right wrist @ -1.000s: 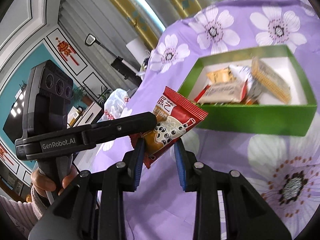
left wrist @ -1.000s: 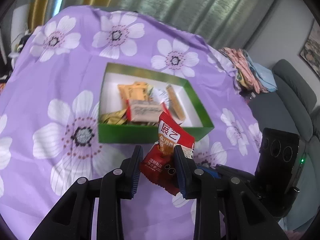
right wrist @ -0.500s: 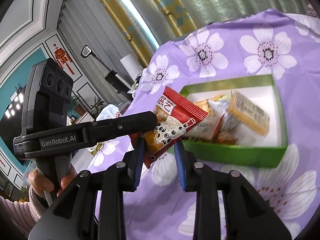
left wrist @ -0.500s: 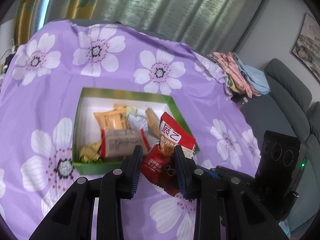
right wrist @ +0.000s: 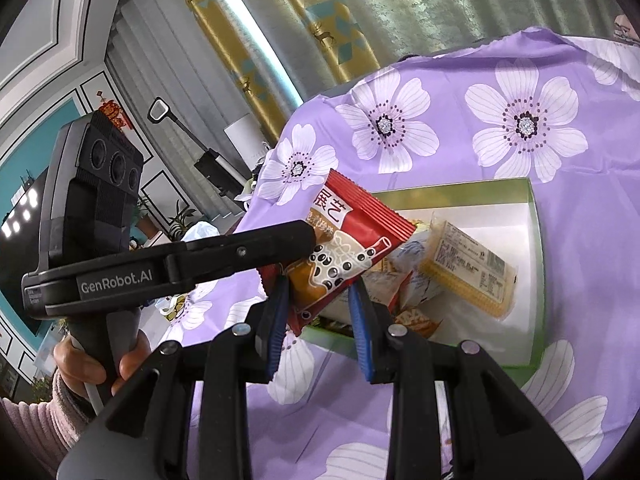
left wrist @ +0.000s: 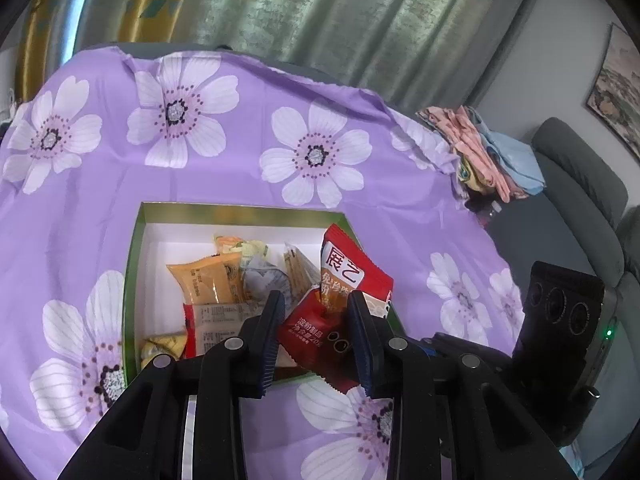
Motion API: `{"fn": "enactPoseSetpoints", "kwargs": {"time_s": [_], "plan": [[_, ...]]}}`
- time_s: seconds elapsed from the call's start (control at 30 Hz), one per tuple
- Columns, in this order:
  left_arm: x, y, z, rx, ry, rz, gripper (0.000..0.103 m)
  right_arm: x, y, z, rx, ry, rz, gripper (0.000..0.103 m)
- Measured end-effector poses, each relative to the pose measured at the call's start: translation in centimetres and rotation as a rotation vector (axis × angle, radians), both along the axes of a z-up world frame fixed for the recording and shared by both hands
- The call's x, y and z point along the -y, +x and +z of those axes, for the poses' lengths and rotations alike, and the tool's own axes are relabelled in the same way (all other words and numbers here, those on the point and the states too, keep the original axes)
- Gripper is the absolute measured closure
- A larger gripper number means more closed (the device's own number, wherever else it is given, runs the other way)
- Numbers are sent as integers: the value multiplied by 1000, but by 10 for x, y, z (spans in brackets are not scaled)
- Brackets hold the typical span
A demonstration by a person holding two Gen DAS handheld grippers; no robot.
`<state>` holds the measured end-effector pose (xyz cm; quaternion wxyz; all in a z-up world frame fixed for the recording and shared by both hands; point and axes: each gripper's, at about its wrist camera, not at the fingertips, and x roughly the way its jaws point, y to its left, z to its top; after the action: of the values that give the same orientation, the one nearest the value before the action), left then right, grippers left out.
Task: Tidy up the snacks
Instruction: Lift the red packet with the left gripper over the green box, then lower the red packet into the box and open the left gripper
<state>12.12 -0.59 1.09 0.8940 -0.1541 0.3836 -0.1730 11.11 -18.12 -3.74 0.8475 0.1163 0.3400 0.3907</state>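
Observation:
A red snack packet [left wrist: 338,304] with a bubble-tea picture [right wrist: 344,248] is held by both grippers at once. My left gripper [left wrist: 316,336] is shut on its lower end; its arm also shows in the right wrist view [right wrist: 240,252]. My right gripper [right wrist: 318,316] is shut on the packet's other end. The packet hangs above the near edge of a green box [left wrist: 132,248] with a white inside [right wrist: 536,216]. Several snacks lie in the box: an orange packet [left wrist: 204,280], a yellow cracker pack [right wrist: 468,268], a white-and-red wrapper [left wrist: 216,320].
The box sits on a purple cloth with white flowers [left wrist: 312,156]. A pile of folded clothes [left wrist: 480,152] lies at the table's far right edge. A grey sofa [left wrist: 580,184] stands beyond. Curtains hang behind the table.
Both grippers have risen and moved forward with the red packet, from in front of the box to above its near edge. The grip on the packet is unchanged.

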Motion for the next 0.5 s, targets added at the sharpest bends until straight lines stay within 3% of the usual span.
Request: {"fn": "enactPoseSetpoints", "kwargs": {"time_s": [0.5], "plan": [[-1, 28, -22, -35, -2, 0, 71, -2, 28, -18, -40, -23, -9, 73]]}}
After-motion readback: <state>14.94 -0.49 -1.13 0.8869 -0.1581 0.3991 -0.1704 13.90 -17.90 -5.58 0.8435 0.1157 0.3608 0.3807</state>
